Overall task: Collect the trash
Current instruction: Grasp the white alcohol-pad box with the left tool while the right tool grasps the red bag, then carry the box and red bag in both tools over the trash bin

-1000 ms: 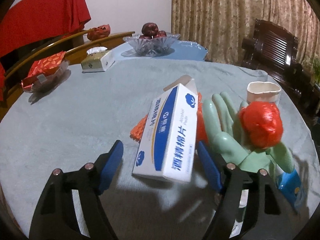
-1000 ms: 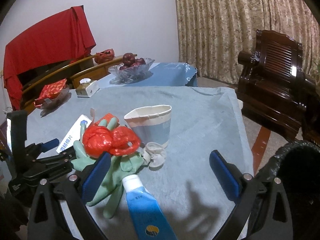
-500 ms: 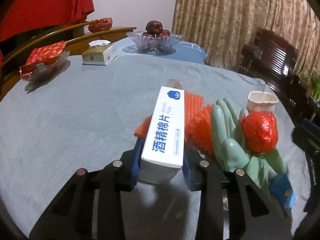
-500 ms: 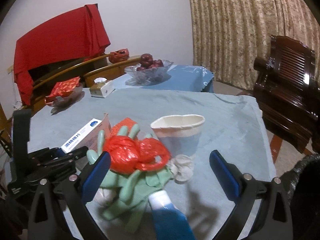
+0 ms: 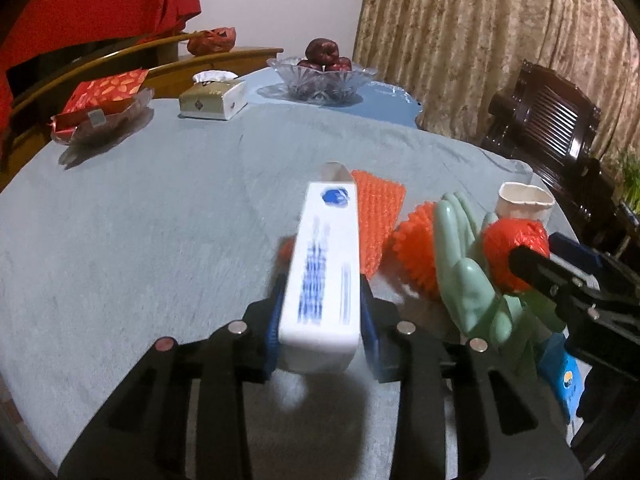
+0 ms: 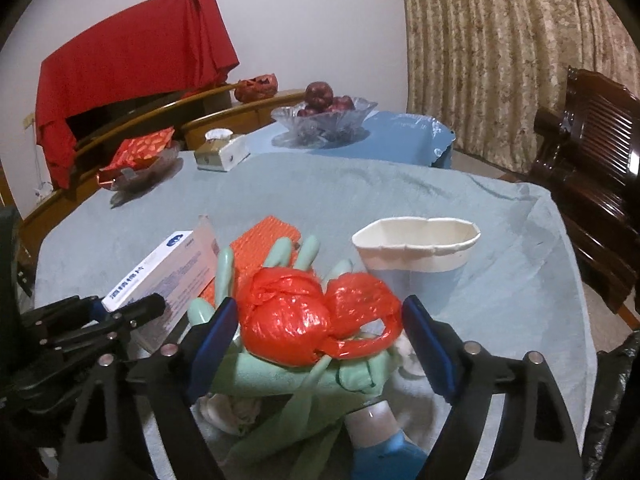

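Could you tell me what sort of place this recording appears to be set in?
Most likely a home dining or living room: a cloth-covered table holds a glass fruit bowl and a tissue box, with a carved wooden chair and patterned curtains behind.

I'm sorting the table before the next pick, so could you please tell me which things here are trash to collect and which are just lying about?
Trash to collect:
- white box, clamped in the left gripper
- red plastic bag, between the closing jaws of the right gripper
- green glove
- orange foam net
- paper cup
- blue tube

Lying about:
- fruit bowl
- tissue box
- red packet
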`<action>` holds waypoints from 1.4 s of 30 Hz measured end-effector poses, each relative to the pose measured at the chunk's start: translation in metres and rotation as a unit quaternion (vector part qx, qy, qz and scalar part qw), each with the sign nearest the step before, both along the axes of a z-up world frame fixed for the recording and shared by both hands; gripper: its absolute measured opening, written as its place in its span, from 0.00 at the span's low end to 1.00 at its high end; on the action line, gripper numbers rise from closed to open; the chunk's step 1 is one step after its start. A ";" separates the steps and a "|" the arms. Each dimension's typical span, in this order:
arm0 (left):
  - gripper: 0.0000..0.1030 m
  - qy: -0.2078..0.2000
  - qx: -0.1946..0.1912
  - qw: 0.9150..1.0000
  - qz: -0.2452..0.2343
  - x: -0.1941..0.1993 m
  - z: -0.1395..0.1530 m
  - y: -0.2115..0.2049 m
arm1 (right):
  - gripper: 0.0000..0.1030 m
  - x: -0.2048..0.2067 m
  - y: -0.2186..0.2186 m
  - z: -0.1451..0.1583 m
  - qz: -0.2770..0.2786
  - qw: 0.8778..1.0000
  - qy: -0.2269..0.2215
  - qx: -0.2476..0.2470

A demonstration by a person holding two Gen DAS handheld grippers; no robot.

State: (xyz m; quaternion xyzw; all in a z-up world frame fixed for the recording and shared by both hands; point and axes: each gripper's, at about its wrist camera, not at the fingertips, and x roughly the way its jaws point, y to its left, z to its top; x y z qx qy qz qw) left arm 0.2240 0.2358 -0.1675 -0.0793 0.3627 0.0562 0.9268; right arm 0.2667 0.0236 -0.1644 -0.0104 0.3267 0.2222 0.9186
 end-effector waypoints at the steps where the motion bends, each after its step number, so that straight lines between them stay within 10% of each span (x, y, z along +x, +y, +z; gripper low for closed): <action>1: 0.33 -0.001 0.000 1.000 0.000 0.000 0.001 0.000 | 0.64 0.001 0.001 -0.001 0.009 1.000 0.006 0.005; 10: 0.30 -0.011 0.001 1.000 -0.004 -0.003 0.007 -0.003 | 0.39 -0.009 0.000 0.012 0.038 0.999 -0.006 0.019; 42: 0.29 -0.075 -0.013 0.992 -0.103 -0.062 0.089 -0.116 | 0.38 -0.088 -0.113 0.094 -0.025 0.995 -0.083 0.054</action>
